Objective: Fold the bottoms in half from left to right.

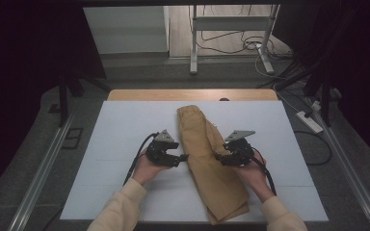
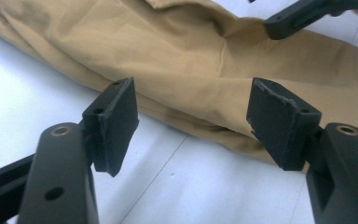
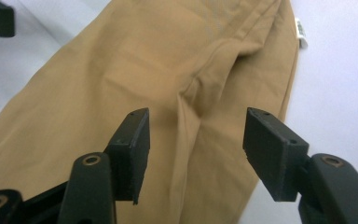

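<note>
Tan folded trousers (image 1: 207, 159) lie lengthwise down the middle of the white table sheet (image 1: 120, 139), waistband at the far end. My left gripper (image 1: 182, 158) stands open just off their left edge, and its own view shows the cloth edge (image 2: 205, 93) between the spread jaws. My right gripper (image 1: 218, 157) is open over the trousers' right side, above a crease in the fabric (image 3: 186, 98). A small white label (image 3: 301, 32) sticks out at the cloth's edge. The other gripper's jaw tip (image 2: 298, 18) shows across the cloth.
The white sheet covers a wooden tabletop (image 1: 192, 95). Beyond the table stand a metal frame (image 1: 231, 38) and loose cables on the floor. A power strip (image 1: 309, 121) lies at the right. Bare sheet lies on both sides of the trousers.
</note>
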Motion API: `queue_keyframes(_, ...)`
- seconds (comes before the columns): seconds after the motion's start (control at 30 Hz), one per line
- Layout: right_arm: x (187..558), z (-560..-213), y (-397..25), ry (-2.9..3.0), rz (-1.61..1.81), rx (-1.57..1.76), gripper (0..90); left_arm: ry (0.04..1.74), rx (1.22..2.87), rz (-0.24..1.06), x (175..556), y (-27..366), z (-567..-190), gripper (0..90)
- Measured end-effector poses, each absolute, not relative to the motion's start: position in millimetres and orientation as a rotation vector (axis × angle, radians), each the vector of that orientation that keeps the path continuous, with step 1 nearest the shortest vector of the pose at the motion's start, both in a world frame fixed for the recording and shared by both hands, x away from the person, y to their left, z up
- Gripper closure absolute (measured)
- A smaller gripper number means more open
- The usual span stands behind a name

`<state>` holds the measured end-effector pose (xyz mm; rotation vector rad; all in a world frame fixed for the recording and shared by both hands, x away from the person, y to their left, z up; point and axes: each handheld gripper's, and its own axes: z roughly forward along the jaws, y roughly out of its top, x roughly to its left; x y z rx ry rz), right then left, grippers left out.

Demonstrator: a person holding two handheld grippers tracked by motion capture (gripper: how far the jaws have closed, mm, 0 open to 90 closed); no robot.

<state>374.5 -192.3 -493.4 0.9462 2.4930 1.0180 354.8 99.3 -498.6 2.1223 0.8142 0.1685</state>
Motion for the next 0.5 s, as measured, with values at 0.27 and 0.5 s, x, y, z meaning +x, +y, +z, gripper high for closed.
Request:
queue_keyframes(0.27, 384, -495, -180, 2.514, 0.993, 0.92, 49.7, 0.807, 2.123, 0.172, 355, 99, -497, 32.9)
queue_keyframes(0.5, 387, -500, -183, 2.566, 0.95, 0.942, 82.5, 0.804, 2.118, 0.175, 354, 101, -496, 32.5)
